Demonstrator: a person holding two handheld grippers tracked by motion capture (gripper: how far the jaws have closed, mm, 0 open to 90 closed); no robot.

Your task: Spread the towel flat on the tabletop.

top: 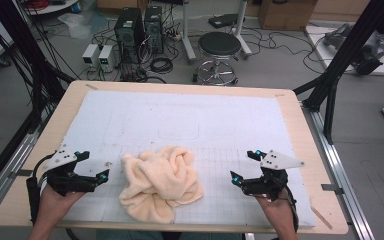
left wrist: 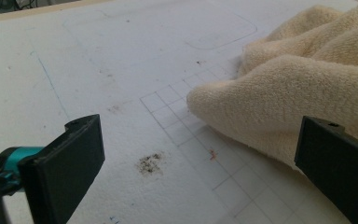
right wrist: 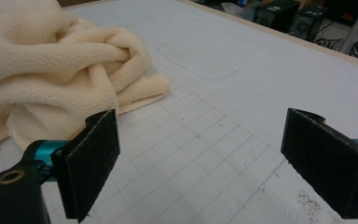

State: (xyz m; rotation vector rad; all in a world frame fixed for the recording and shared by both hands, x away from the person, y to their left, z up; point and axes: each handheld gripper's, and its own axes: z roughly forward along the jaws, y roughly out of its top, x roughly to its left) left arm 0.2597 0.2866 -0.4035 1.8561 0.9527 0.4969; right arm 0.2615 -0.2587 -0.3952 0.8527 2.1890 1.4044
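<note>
Behind the pale wooden table (top: 300,125) lay a grey floor with black computer towers (top: 139,27), tangled cables and a round black stool (top: 219,45) on a chrome base. Over the tabletop stretched a white felt mat (top: 230,125) with a faint pencilled grid, marked by a small dark smudge (left wrist: 150,163) close ahead of my left jaws. Near the front edge, midway between my hands, sat a crumpled cream-coloured fleece towel (top: 159,181), bunched into soft folds. My left gripper (top: 92,166) hovered just left of it, jaws spread wide and holding nothing, with the towel's nearest fold reaching toward the jaw on the right of the left gripper view. My right gripper (top: 244,166) hung farther off on the other side, jaws likewise wide apart and empty, bare gridded mat between them, the towel beyond the jaw on the left of its own view
</note>
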